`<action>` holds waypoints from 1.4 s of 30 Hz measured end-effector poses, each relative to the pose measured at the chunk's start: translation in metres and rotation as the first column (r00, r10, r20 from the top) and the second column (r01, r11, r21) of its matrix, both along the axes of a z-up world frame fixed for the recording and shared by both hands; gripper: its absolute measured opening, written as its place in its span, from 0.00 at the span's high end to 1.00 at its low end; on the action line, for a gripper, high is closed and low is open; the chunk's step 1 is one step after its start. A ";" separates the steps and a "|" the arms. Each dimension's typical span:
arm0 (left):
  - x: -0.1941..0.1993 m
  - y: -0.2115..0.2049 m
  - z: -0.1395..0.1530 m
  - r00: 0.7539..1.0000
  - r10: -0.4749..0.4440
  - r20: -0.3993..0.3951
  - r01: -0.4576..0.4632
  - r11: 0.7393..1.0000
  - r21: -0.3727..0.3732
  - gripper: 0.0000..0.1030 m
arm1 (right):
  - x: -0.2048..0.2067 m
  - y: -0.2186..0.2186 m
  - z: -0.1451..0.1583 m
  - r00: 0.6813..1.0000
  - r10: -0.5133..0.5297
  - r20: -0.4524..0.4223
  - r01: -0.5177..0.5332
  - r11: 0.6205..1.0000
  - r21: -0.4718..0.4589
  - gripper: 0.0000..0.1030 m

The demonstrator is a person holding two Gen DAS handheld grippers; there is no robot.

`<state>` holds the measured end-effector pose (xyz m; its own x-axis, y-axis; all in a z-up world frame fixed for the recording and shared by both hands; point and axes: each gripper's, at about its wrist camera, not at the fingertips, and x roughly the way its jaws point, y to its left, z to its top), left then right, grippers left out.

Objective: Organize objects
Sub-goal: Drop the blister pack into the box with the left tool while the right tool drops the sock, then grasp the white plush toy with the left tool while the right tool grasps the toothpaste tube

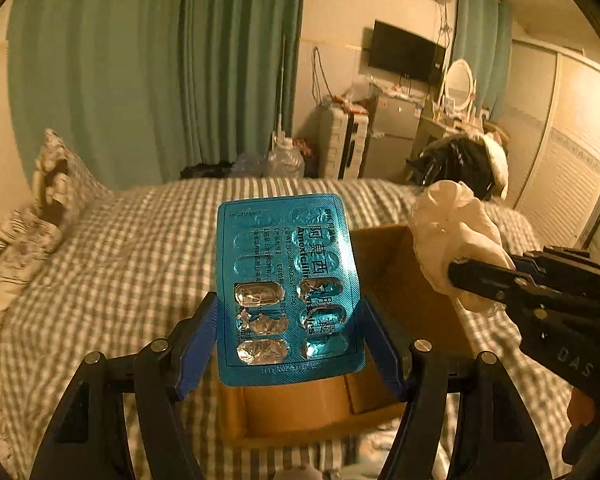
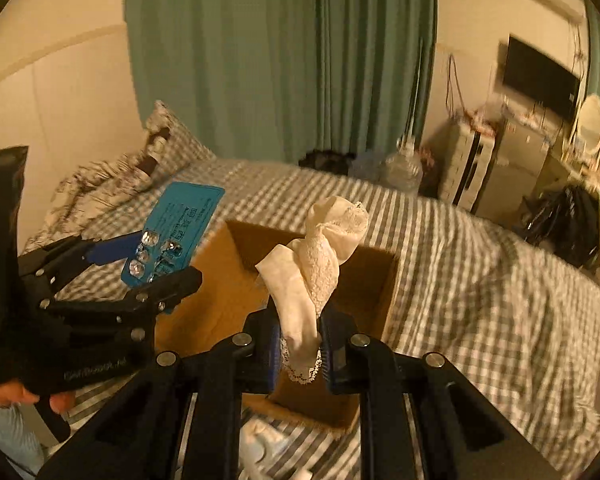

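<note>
On the left, a blue pill sheet (image 1: 290,292) — several pockets already burst — is pinched by its side edges in the left gripper (image 1: 290,344) and held upright in the air above the open cardboard box (image 1: 300,408) that rests on the checked bedcover (image 1: 112,264). To the right, a cream lace cloth (image 2: 320,264) is clamped near its lower end in the right gripper (image 2: 300,344), the rest standing up over the same box. The carrying step is judged nearly done for both items — what seems called for next is that each be lowered inside the box walls and the jaws spread, one gripper at a time so they are kept from colliding.
</note>
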<state>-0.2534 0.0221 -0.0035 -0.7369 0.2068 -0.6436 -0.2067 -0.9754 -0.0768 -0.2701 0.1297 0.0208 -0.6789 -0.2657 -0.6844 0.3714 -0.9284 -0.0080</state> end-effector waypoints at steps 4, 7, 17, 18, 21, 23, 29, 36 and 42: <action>-0.015 0.006 -0.030 0.998 -0.025 0.053 0.025 1.000 0.003 0.29 | -0.016 0.011 -0.023 0.999 -0.025 0.026 0.026 0.999 -0.030 0.55; -0.018 0.007 -0.033 0.998 -0.016 0.059 0.017 1.000 -0.018 0.18 | -0.012 0.022 -0.023 0.999 -0.040 0.018 0.041 0.998 -0.044 0.40; 0.041 -0.001 0.019 0.998 0.055 -0.028 -0.056 0.996 -0.066 0.09 | 0.061 0.038 0.037 0.997 0.000 -0.077 0.005 0.998 0.060 0.28; 0.052 -0.005 0.022 0.997 0.073 -0.036 -0.076 0.994 -0.077 0.09 | 0.068 0.037 0.038 0.997 0.004 -0.080 0.002 0.997 0.080 0.27; 0.083 -0.016 0.019 0.991 0.120 -0.052 -0.125 0.987 -0.106 0.09 | 0.098 0.035 0.028 0.998 0.027 -0.060 -0.018 0.988 0.155 0.27; 0.100 -0.022 0.008 0.988 0.147 -0.037 -0.151 0.979 -0.139 0.09 | 0.114 0.035 0.010 0.999 0.026 -0.026 -0.020 0.982 0.186 0.27; 0.143 -0.031 -0.047 0.979 0.199 0.046 -0.189 0.968 -0.167 0.09 | 0.129 0.041 -0.061 0.992 -0.031 0.121 0.007 0.982 0.191 0.27; 0.166 -0.014 -0.113 0.964 0.160 0.213 -0.128 0.979 -0.155 0.24 | 0.126 0.044 -0.100 0.980 -0.075 0.185 0.040 0.982 0.184 0.27; 0.177 -0.002 -0.140 0.957 0.099 0.272 -0.058 0.987 -0.153 0.28 | 0.116 0.040 -0.121 0.967 -0.094 0.235 0.046 0.979 0.200 0.39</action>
<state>-0.0768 0.0203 -0.1436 -0.5352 0.0476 -0.8434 -0.1193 -0.9927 0.0197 -0.1537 0.1692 -0.1006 -0.4987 -0.0717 -0.8638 0.3182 -0.9421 -0.1055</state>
